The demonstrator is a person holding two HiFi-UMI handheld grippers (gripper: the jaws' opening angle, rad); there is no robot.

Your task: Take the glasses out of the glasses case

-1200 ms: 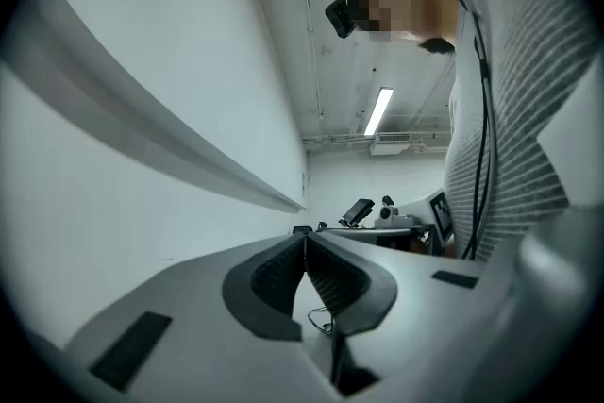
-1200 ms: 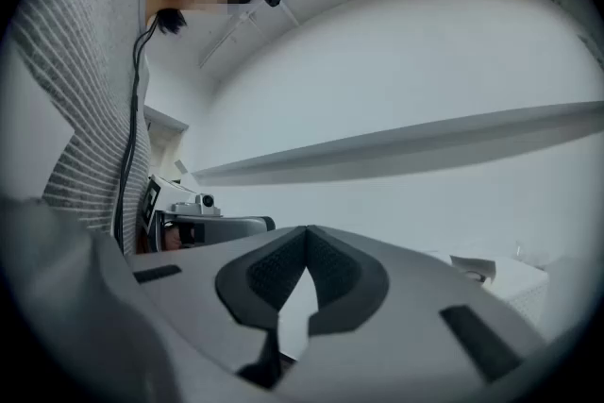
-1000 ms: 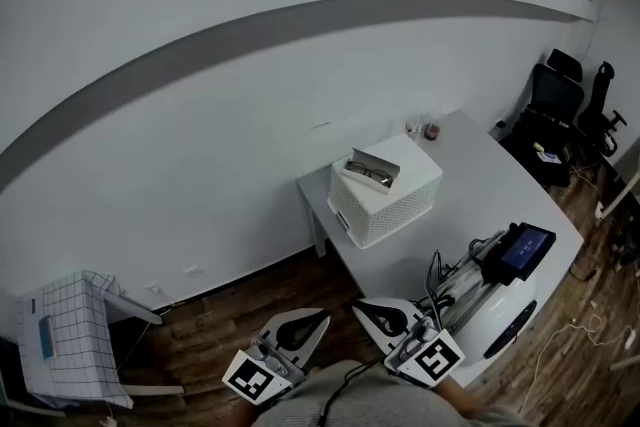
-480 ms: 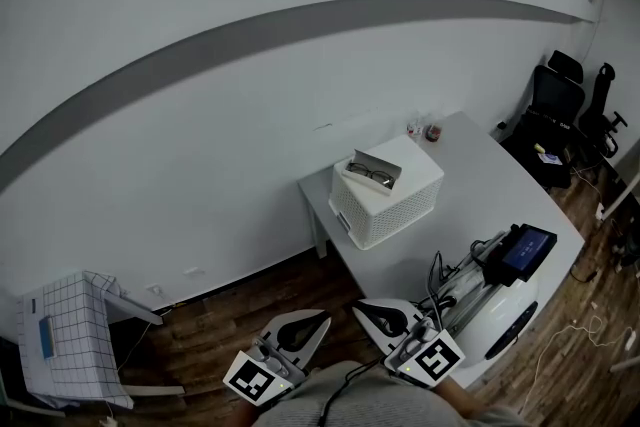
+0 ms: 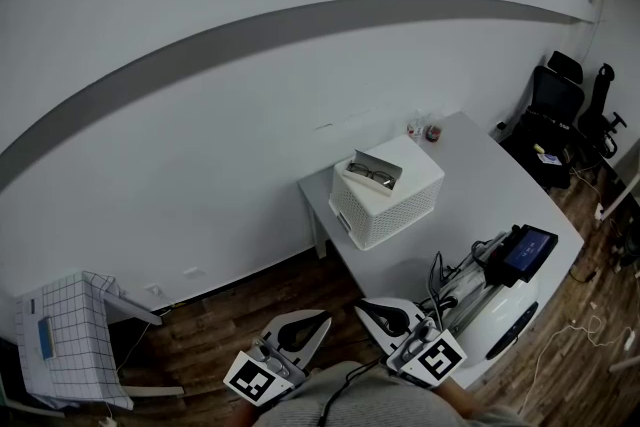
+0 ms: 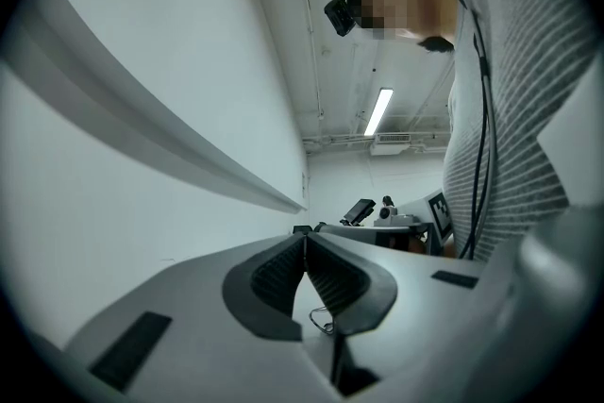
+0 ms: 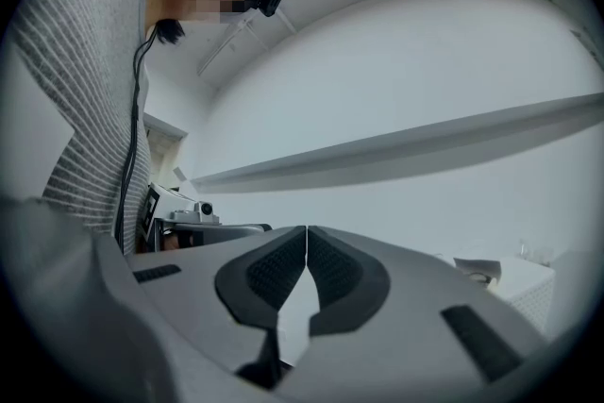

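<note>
An open glasses case (image 5: 372, 167) with dark-framed glasses (image 5: 369, 175) inside rests on top of a white perforated basket (image 5: 388, 193) on the white table (image 5: 470, 185). The case also shows small at the far right of the right gripper view (image 7: 479, 268). My left gripper (image 5: 322, 318) and right gripper (image 5: 362, 309) are held close to my body, well short of the table's near edge. Both point slightly upward toward the wall, and each has its jaws shut with nothing between them (image 6: 305, 238) (image 7: 307, 229).
A white device with a dark screen (image 5: 525, 251) and cables sits on the table's near right part. Small bottles (image 5: 423, 129) stand at the table's far edge. A folding rack with a checked cloth (image 5: 68, 340) is at the lower left; black office chairs (image 5: 560, 110) at the right.
</note>
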